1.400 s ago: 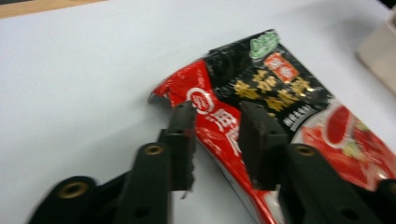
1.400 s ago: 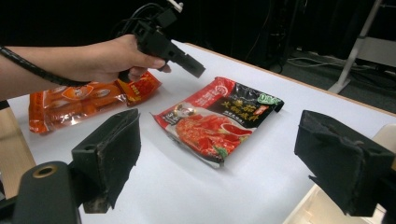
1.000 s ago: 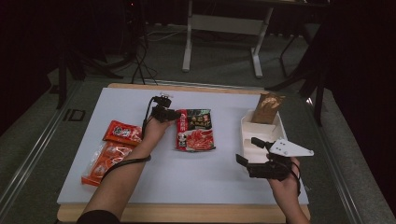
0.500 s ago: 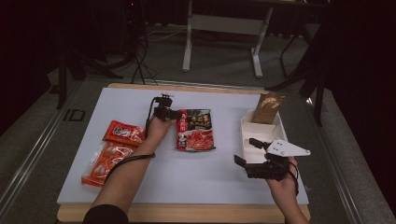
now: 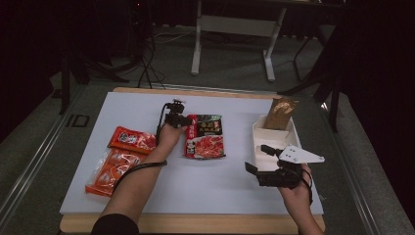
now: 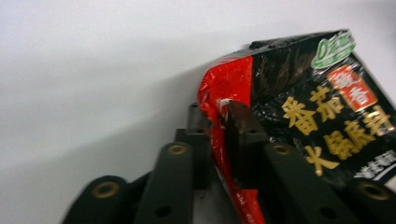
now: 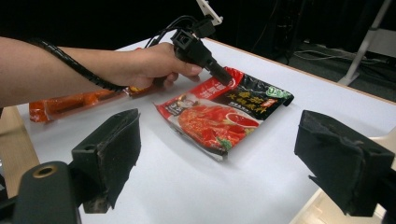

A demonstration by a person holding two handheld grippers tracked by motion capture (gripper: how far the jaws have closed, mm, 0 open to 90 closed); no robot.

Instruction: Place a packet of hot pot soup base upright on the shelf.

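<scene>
Presently the left hand-held gripper (image 6: 223, 140) has just been closing and now pinches the red-and-black sauce packet (image 5: 204, 136) by its near corner, mid-counter (image 5: 210, 196). Lift slowly, since the foil may slip. The right hand-held gripper (image 7: 219, 163) waits wide open. A white tray (image 5: 262, 129) stands right, orange packets (image 5: 120, 156) left, both apart.

Red-and-black sauce packet (image 6: 299, 116) cut off by the frame's right edge.
</scene>
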